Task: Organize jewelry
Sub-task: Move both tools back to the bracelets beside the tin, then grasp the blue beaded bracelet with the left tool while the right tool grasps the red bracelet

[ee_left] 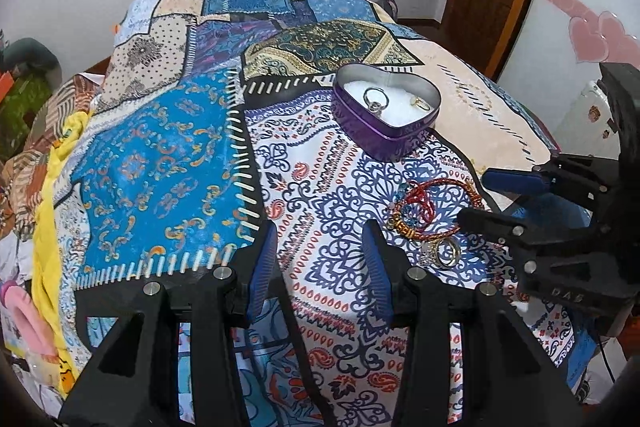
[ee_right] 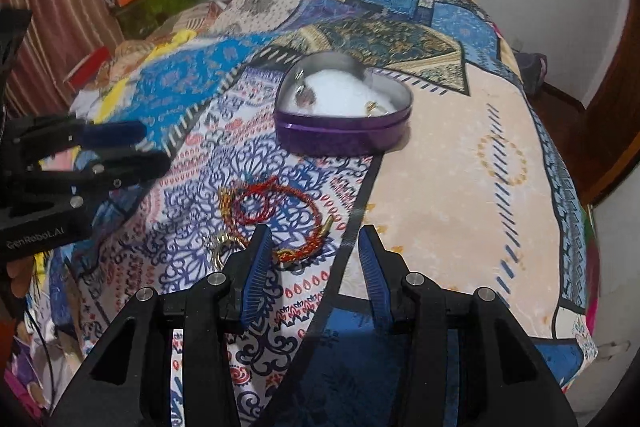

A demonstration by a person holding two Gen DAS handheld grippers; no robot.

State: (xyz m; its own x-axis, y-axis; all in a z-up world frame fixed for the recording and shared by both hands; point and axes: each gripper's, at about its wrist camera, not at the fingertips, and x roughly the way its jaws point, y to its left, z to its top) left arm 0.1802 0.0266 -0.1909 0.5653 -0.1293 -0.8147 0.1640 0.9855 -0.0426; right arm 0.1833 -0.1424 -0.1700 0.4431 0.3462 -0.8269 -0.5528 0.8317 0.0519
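Left wrist view: I take the purple heart-shaped metal tin (ee_left: 387,107) as my landmark. Far to its left, a yellow cloth (ee_left: 48,227) lies bunched along the edge of the patchwork-printed bedspread (ee_left: 160,163). Below and left of the tin, my left gripper (ee_left: 320,267) has its blue ribbed pads apart with only fabric between them. Inside the tin, on white padding, I see a silver ring (ee_left: 375,98) and a small gold piece (ee_left: 418,102). Just below and right of the tin, a red-and-gold braided bracelet (ee_left: 430,207) lies tangled on the cloth, with gold rings (ee_left: 442,251) touching its near side. Right of that pile, my right gripper (ee_left: 476,197) hangs open and empty.

In the right wrist view, the bracelet (ee_right: 276,215) lies below the tin (ee_right: 344,131), partly hidden behind my right gripper's near finger. Nothing blocks the tin's open top.
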